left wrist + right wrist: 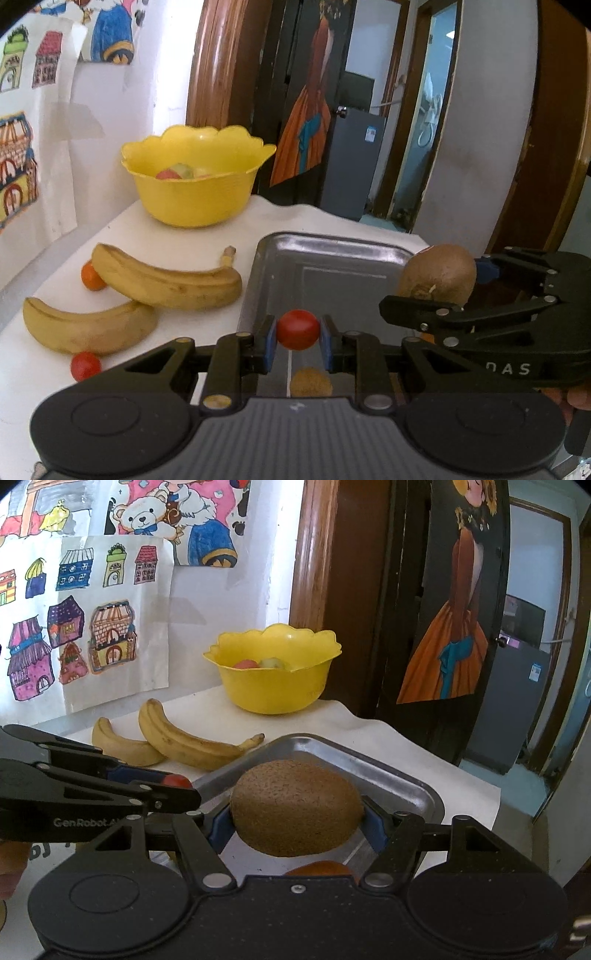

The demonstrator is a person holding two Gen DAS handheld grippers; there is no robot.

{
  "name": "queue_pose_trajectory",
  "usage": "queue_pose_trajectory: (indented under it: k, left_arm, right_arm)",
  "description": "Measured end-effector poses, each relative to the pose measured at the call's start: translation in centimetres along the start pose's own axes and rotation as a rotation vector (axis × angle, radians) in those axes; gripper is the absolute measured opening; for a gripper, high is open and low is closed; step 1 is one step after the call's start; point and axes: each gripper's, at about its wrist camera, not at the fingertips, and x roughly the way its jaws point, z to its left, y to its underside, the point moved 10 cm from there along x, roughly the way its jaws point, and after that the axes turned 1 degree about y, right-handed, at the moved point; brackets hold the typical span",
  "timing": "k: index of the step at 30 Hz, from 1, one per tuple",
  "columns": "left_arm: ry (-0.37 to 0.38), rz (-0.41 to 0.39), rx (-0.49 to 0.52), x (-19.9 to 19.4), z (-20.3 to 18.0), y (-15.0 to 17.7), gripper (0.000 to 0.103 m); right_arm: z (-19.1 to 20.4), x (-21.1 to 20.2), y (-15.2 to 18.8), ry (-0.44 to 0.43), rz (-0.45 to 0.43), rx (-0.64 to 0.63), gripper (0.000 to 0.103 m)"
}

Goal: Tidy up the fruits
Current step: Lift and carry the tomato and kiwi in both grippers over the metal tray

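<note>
While both tools hang over the near end of the metal tray (369,245), each is carrying fruit: the left tool (297,341) has its blue pads pinched tight on a cherry tomato (297,329), and the right tool (295,821) grips a kiwi (295,806) across its length, jaws spread about halfway around it. In the left wrist view the right tool sits just to the right, the kiwi held above the tray's right rim.

I judge this the carrying step, with the drop-off still to come. Whether the fruit belongs in the tray or in the yellow bowl (192,201) cannot be told; either way the next move calls for lowering close before letting go, since both fruits would roll.

Below the left tool a small brownish fruit (310,382) lies in the tray, and something orange (321,867) shows under the kiwi. The bowl, at the far end of the bench (207,240), holds a red piece and a greenish one. Two bananas (166,282) lie on the bench left of the tray, with a small orange fruit (92,277) and another cherry tomato (85,365) touching them
</note>
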Motion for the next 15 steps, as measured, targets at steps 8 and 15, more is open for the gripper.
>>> queue_pose_trajectory:
  k: [8,15]
  left_arm:
    - [-0.009,0.051,0.004,1.4,-0.2,0.9,0.027]
    - [-0.021,0.049,0.009,1.0,0.1,1.0,0.034]
  right_arm:
    - [-0.4,0.6,0.6,-0.014,0.013,0.025,0.071]
    - [-0.2,-0.4,0.3,-0.007,-0.01,0.018,0.075]
